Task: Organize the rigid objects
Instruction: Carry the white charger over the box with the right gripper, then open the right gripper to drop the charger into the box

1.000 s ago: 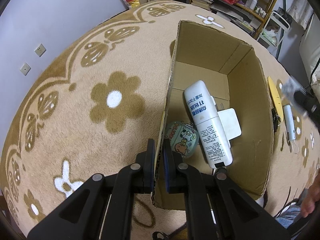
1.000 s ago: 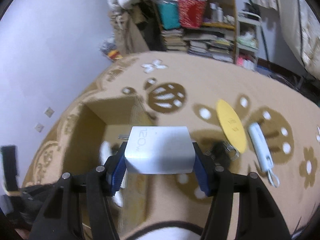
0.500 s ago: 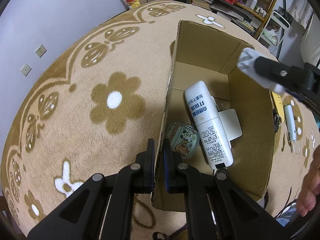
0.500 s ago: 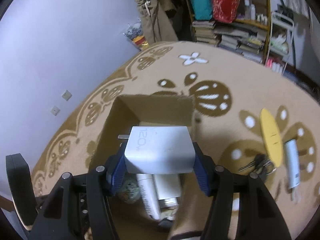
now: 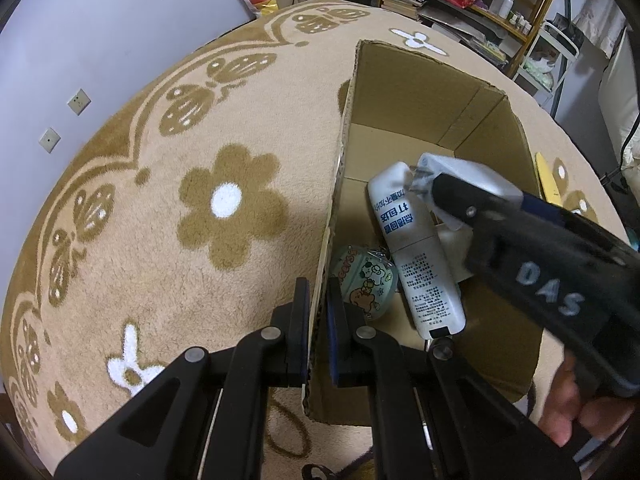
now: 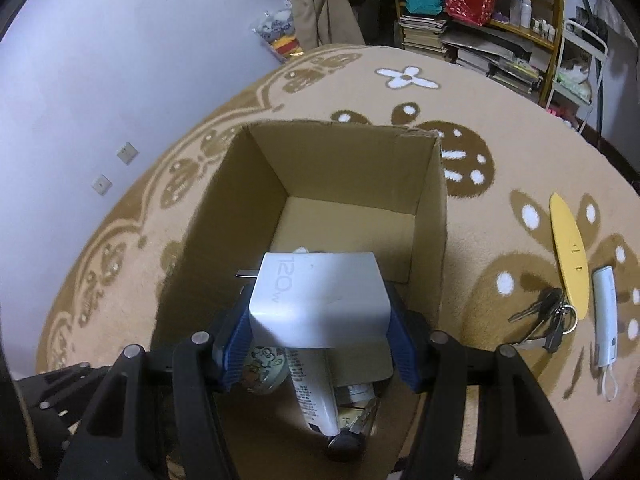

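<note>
An open cardboard box (image 5: 448, 92) (image 6: 344, 148) stands on the flowered rug. My left gripper (image 5: 318, 300) is shut on the box's left wall near its front corner. Inside lie a white tube (image 5: 416, 252) (image 6: 316, 396), a round cartoon-printed case (image 5: 366, 280) (image 6: 262, 368) and a flat white piece, mostly hidden. My right gripper (image 6: 320, 316) is shut on a white charger block (image 6: 320, 300) (image 5: 460, 174) marked 120W, held above the box's inside over the tube. A hand (image 5: 568, 412) holds the right gripper's handle.
On the rug right of the box lie a yellow oval board (image 6: 570, 256), a bunch of keys (image 6: 544, 320) and a white power bank with a strap (image 6: 606, 312). Shelves with books and bags (image 6: 460, 8) line the far wall.
My right gripper carried the charger block leftward and down, from beside the box to over its inside. The left gripper stayed clamped on the box wall.
</note>
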